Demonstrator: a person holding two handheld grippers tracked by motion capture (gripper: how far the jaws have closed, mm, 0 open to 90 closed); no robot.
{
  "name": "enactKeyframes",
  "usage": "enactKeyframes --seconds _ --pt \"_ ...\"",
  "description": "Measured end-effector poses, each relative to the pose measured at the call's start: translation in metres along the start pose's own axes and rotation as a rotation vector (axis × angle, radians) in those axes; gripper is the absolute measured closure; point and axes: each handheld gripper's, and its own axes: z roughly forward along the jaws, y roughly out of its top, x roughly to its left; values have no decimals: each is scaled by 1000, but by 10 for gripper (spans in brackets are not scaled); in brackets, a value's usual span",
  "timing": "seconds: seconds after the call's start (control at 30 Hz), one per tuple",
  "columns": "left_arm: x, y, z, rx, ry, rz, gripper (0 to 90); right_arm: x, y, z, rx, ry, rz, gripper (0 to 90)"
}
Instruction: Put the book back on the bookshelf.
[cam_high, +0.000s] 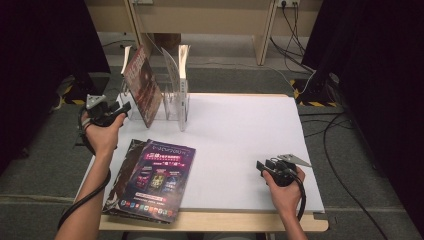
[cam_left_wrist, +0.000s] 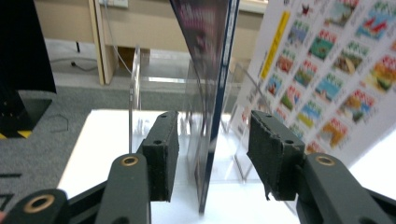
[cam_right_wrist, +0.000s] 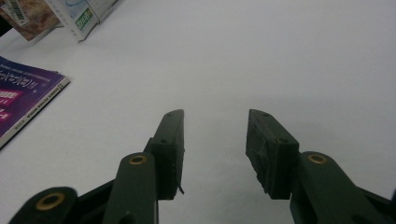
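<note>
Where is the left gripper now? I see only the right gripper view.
Observer: The left gripper is at the clear rack, far left in the high view.
Operator: Is something between its jaws?
Observer: Yes, the edge of the standing magazine is between them, but the pads do not press on it.
Operator: How many magazines lie flat?
Observer: Several. A stack of magazines lies at the near left, with a purple cover on top.

From above we look down the white table (cam_high: 240, 135); both jaw cameras sit low, probably sharing the purple magazine (cam_right_wrist: 21, 100).
</note>
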Motion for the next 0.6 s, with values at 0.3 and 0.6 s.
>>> enactKeyframes --seconds 0.3,0.6 --pt "8 -25 -15 112 -51 16 518 7 5 2 24 18 -7 564" --pt "12 -59 -18 228 -102 24 525 16 10 7 64 40 -21 564"
